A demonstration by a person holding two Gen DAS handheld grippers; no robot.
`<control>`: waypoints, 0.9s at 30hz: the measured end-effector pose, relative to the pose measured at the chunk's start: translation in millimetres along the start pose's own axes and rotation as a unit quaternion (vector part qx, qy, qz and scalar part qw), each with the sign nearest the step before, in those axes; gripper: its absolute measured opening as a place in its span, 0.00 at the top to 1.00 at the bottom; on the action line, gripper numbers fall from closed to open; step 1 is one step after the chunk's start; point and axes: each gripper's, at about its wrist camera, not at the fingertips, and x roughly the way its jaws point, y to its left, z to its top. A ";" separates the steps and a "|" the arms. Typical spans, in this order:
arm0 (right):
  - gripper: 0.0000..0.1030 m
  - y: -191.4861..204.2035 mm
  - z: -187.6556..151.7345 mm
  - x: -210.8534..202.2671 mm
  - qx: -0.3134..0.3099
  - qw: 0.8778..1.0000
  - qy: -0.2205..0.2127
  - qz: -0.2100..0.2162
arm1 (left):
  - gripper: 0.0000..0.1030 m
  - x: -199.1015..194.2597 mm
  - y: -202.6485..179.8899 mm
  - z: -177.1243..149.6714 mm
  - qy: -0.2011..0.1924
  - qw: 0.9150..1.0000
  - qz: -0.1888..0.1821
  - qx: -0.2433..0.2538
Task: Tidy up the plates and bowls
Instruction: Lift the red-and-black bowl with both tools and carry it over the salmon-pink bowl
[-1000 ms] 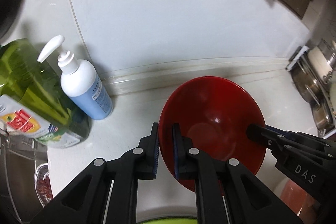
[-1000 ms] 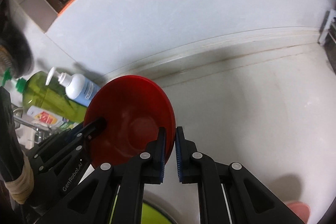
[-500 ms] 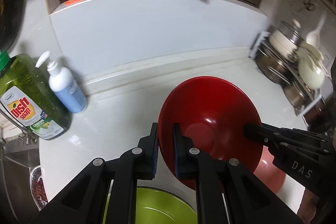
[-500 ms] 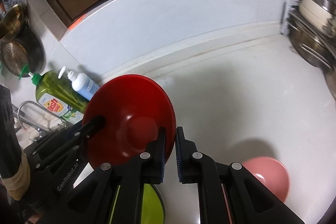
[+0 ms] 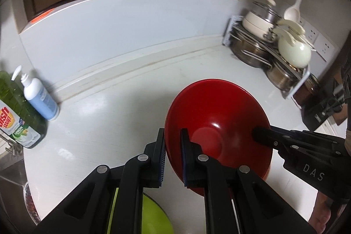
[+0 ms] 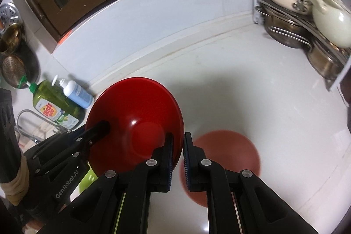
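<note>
In the left wrist view, the left gripper pinches the near rim of one red bowl. Its two fingers sit close together, one inside the rim and one outside. The right gripper comes in from the right and bites the other side of the same rim. I think two grips are used so the wide bowl stays level and does not tip. The bowl hangs above the white counter. One green plate peeks out below the left gripper. One blue pump bottle and one green soap bottle stand touching at the left, by the wall. A rack of pots sits at the far right.

In the right wrist view, the right gripper is nearly closed on the bowl's right rim, with the thin edge between its blue pads. The left gripper holds the left rim. One pink bowl lies on the counter just under and to the right of the red one, a bit blurry. I guess the red bowl will go onto it, to make one stack. So I count two bowls and one plate.
</note>
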 end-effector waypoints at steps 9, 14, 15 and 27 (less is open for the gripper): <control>0.90 -43.0 -15.1 -9.8 0.019 1.000 0.008 -0.017 | 0.88 14.6 -43.0 -13.5 0.025 0.999 -0.017 0.023; 0.90 -63.2 -22.4 -3.8 0.027 0.999 0.023 -0.023 | 0.88 30.0 -60.0 -20.8 0.048 0.998 -0.021 0.029; 0.90 -66.2 -23.6 -2.2 0.029 0.999 0.026 -0.024 | 0.88 32.7 -62.4 -22.4 0.052 0.998 -0.020 0.030; 0.90 -95.2 -38.1 22.4 0.033 0.997 0.065 -0.028 | 0.88 66.3 -78.8 -41.0 0.098 0.994 -0.011 0.038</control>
